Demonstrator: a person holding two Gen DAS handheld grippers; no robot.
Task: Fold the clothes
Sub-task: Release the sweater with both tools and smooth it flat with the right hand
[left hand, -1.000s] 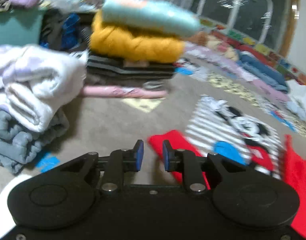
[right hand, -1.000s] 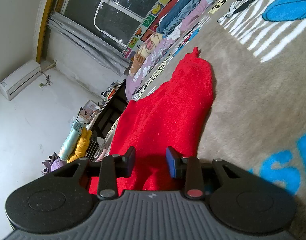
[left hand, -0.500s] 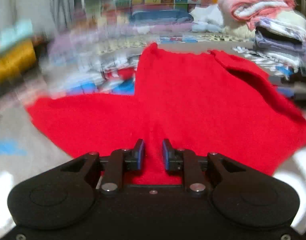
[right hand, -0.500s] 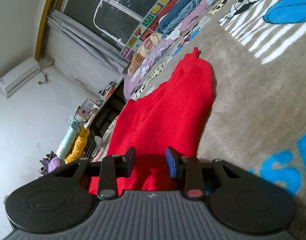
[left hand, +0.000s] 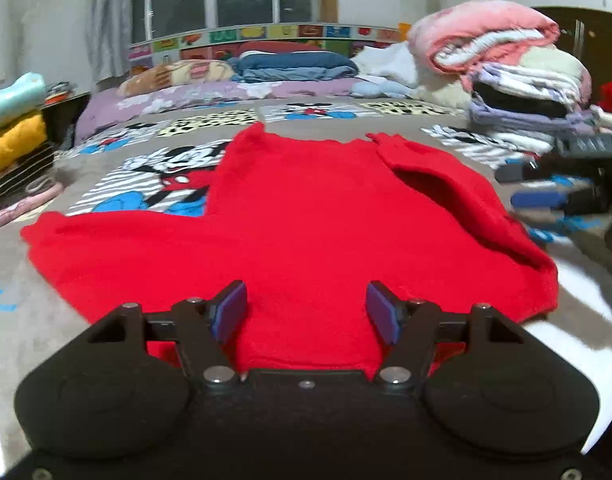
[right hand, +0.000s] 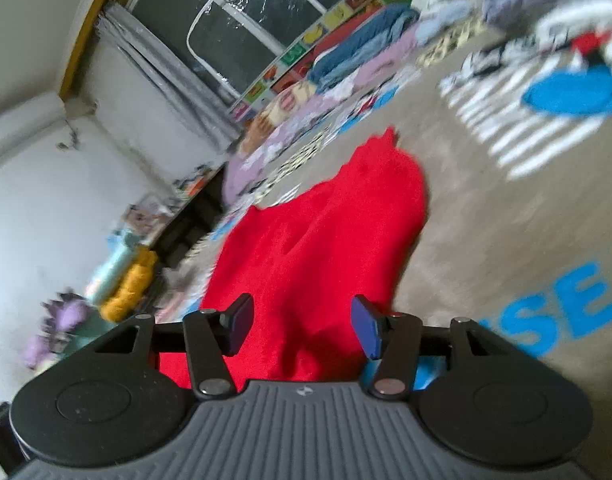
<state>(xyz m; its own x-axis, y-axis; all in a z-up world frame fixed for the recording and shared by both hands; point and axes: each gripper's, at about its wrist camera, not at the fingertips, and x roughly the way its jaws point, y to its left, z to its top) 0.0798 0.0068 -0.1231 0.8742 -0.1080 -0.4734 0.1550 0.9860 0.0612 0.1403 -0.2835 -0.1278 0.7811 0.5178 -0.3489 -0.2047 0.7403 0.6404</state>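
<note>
Since a second ago, the left wrist view has been swung away from the stacks of folded laundry and is now turned onto the red knitted sweater (left hand: 306, 216), and both pairs of jaws, nearly closed then, are now parted. The left gripper (left hand: 306, 312) is seen above the near hem of the sweater; its jaws are opening, red fabric is seen in the gap behind them, and no cloth is pinched by the blue pads (left hand: 230, 312). The sweater is spread flat on the grey cartoon-printed bed cover (left hand: 118, 148), with one sleeve laid out to the left and the other folded in over the body at the right. A stack of folded pink, white and lilac bedding (left hand: 502, 60) is piled at the far right of the bed.

In the tilted, blurred right wrist view, the right gripper (right hand: 302, 328) is held over one end of the sweater (right hand: 326, 240); its jaws are also opening, and nothing is clamped between them. The yellow and pale-blue folded garments (right hand: 130, 276) are seen beyond, at the left.
</note>
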